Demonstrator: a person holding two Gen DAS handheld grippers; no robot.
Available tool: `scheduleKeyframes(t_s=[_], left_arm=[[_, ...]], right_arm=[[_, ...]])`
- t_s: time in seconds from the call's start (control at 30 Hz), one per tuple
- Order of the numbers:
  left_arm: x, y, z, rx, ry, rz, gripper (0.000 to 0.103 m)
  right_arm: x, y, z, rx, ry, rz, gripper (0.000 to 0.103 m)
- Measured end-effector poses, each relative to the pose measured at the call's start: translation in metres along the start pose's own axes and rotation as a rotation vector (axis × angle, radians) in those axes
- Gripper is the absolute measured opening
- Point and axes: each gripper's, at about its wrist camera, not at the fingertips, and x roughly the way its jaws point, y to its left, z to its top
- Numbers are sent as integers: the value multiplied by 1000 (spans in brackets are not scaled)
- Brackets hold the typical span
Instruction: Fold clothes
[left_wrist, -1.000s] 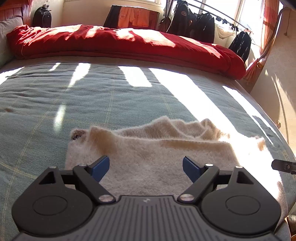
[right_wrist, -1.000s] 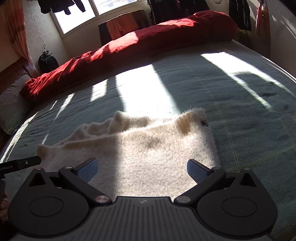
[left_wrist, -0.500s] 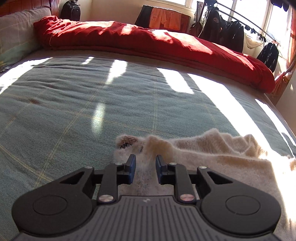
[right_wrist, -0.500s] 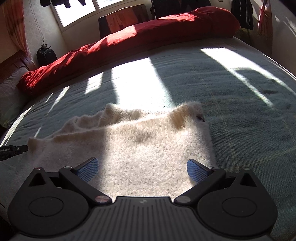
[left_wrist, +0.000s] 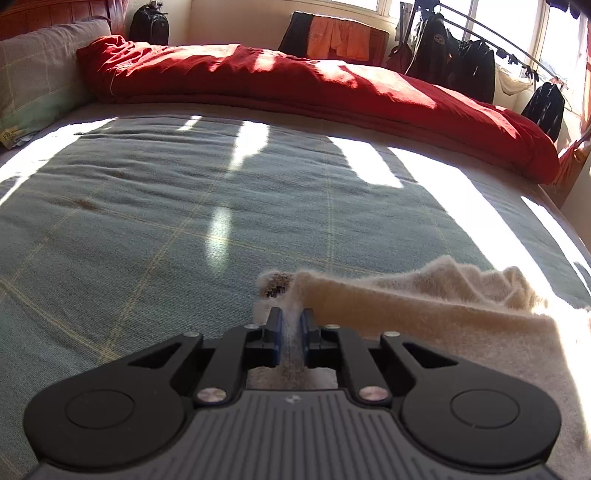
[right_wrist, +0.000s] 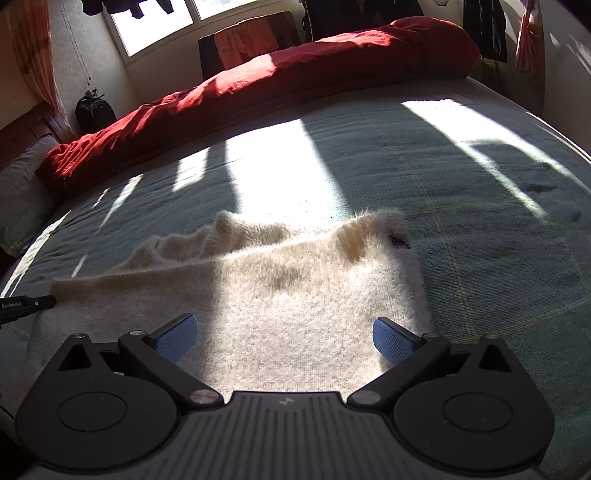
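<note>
A fuzzy cream-white knitted garment (right_wrist: 295, 306) is spread flat on a grey-green bedspread with thin yellow check lines (left_wrist: 155, 221), near the bed's front edge. Its far edge is rumpled into a low ridge, and a small dark mark is seen at each far corner. Sunlight falls across part of the knit, so that one half is lit and the other is shaded.

The garment's left far corner is pinched by the left gripper (left_wrist: 291, 332): the blue-padded jaws are drawn nearly together with a thin strip of cream fabric clamped between them, and the cloth beside them is raised slightly. In the right wrist view only a black tip of this gripper is seen at the garment's left edge.

The right gripper (right_wrist: 284, 338) is held over the garment's near part with its jaws spread wide; nothing is gripped, and whether the pads touch the knit cannot be told.

Along the bed's far side a long red rolled duvet (left_wrist: 314, 85) is laid. Beyond it, dark jackets on a rail (left_wrist: 461, 66) are hung by the sunlit window.
</note>
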Motion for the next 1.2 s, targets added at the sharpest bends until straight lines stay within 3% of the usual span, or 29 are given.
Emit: scheduleKeyframes(t_s=[0.2, 0.27, 0.33, 0.4, 0.5, 0.6, 0.73, 0.83, 1.0, 1.1, 1.2], left_arm=[[-26, -2, 10, -4, -44, -38, 13], [-40, -10, 11, 16, -57, -132, 20], [-43, -19, 10, 16, -20, -250, 33], [-30, -23, 2, 3, 39, -229, 47], [-9, -25, -11, -29, 109, -171, 44], [-5, -17, -17, -70, 106, -180, 46], [-24, -23, -7, -18, 102, -159, 45], [-41, -35, -7, 40, 124, -203, 52], [-53, -59, -32, 81, 204, -342, 66], [-53, -60, -47, 78, 229, -315, 68], [-58, -43, -56, 8, 230, -282, 68]], right_arm=[[8, -9, 4, 20, -6, 3, 100], [13, -14, 6, 34, -6, 6, 97], [18, -19, 8, 48, -7, 9, 96], [23, -23, 10, 62, -7, 12, 95], [30, -30, 13, 83, -8, 17, 94], [36, -29, 15, 84, -4, 4, 94], [32, -24, 20, 85, 5, -4, 95], [21, -21, 24, 99, 14, 17, 95], [-2, -14, 16, 171, 54, 165, 99], [-8, -15, 3, 247, 98, 233, 102], [-11, -22, -13, 301, 140, 150, 102]])
